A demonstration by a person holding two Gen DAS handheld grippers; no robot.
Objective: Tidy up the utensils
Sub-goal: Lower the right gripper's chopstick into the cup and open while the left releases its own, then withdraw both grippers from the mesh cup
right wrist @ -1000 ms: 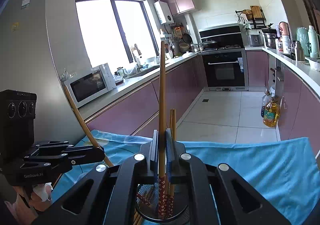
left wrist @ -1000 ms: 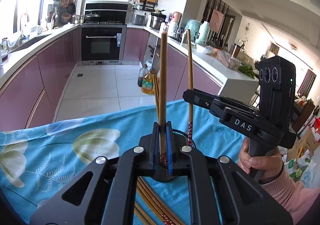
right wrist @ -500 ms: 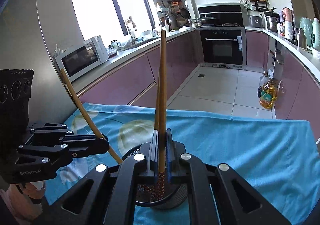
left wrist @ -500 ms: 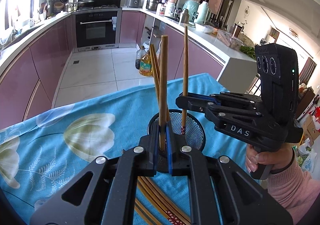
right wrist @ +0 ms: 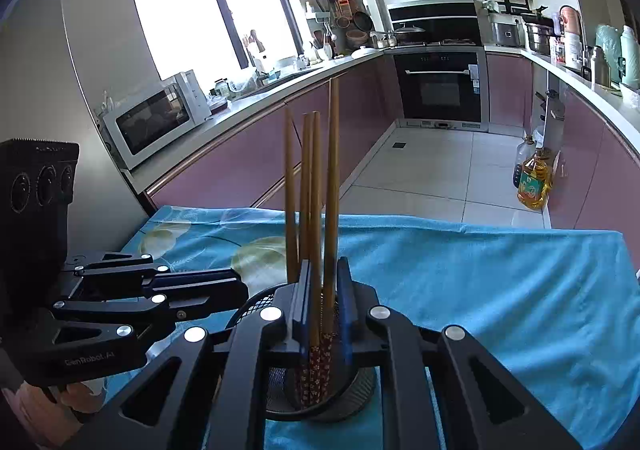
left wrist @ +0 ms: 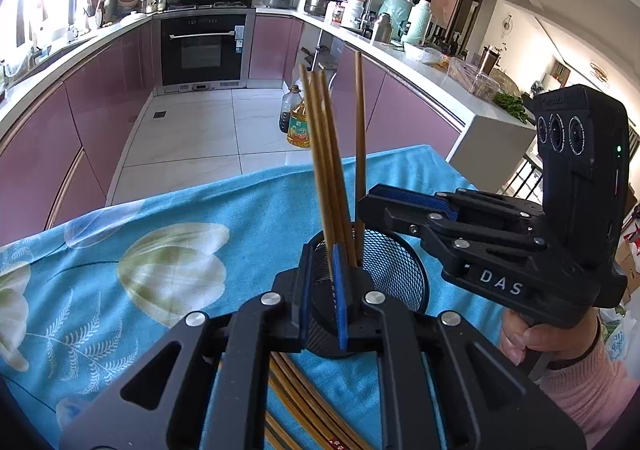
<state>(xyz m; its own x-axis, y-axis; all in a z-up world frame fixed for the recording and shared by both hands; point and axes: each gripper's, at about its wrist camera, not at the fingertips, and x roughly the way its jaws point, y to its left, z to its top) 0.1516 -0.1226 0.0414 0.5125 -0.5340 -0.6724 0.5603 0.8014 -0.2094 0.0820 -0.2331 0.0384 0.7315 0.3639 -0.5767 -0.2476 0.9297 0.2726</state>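
Four chopsticks (right wrist: 316,209) standing in mesh holder (left wrist: 394,270) on my blue-cloth surface (right wrist: 480,270). Left gripper (left wrist: 322,298) jaws just cracked open beside them; right gripper (right wrist: 324,310) jaws just opening, loose around two. More chopsticks (left wrist: 304,402) flat below.

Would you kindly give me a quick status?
Left tongs open. Right tongs just opening, chopsticks loose between. Four stand in mesh holder. Nothing blocking.
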